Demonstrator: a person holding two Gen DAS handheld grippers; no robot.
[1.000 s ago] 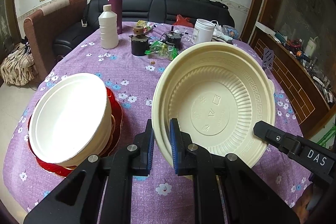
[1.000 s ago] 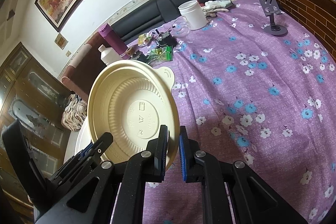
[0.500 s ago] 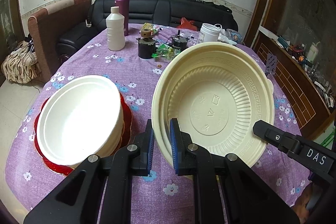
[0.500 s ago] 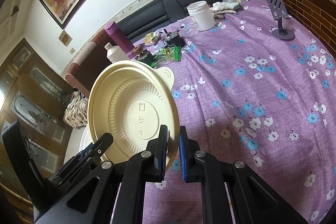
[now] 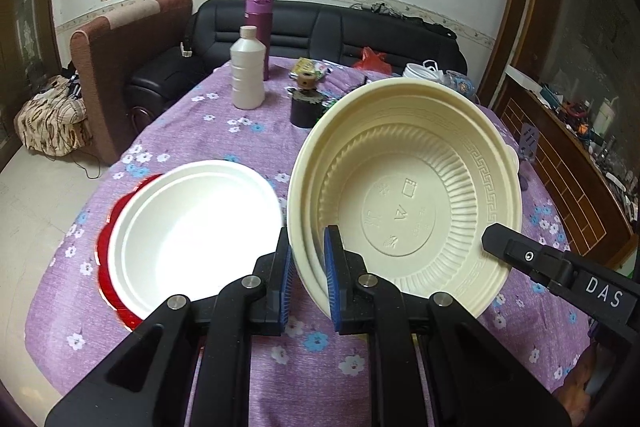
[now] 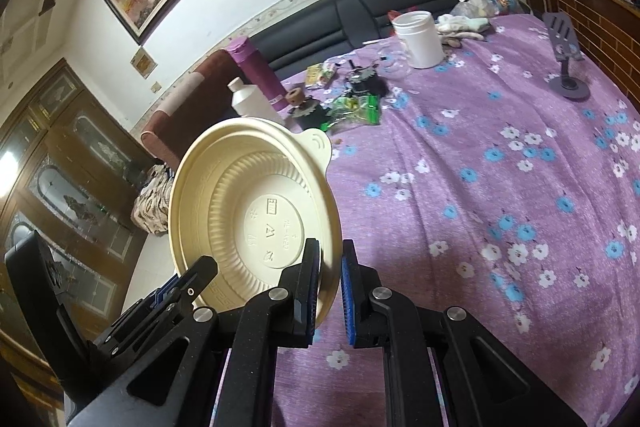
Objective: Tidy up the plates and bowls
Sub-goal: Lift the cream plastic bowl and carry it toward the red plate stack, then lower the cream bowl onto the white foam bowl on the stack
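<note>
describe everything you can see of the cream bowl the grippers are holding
The cream bowl looks like thin moulded plastic, with ribbed walls, a key-pattern band under the rim, embossed marks on its flat base and a small tab handle. It is tipped on edge above the purple tablecloth. The left gripper pinches its rim; the right gripper straddles the opposite rim.

"DAS" in white on black right gripper body.

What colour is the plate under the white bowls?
Red plate, seen best in the left wrist view.
</note>
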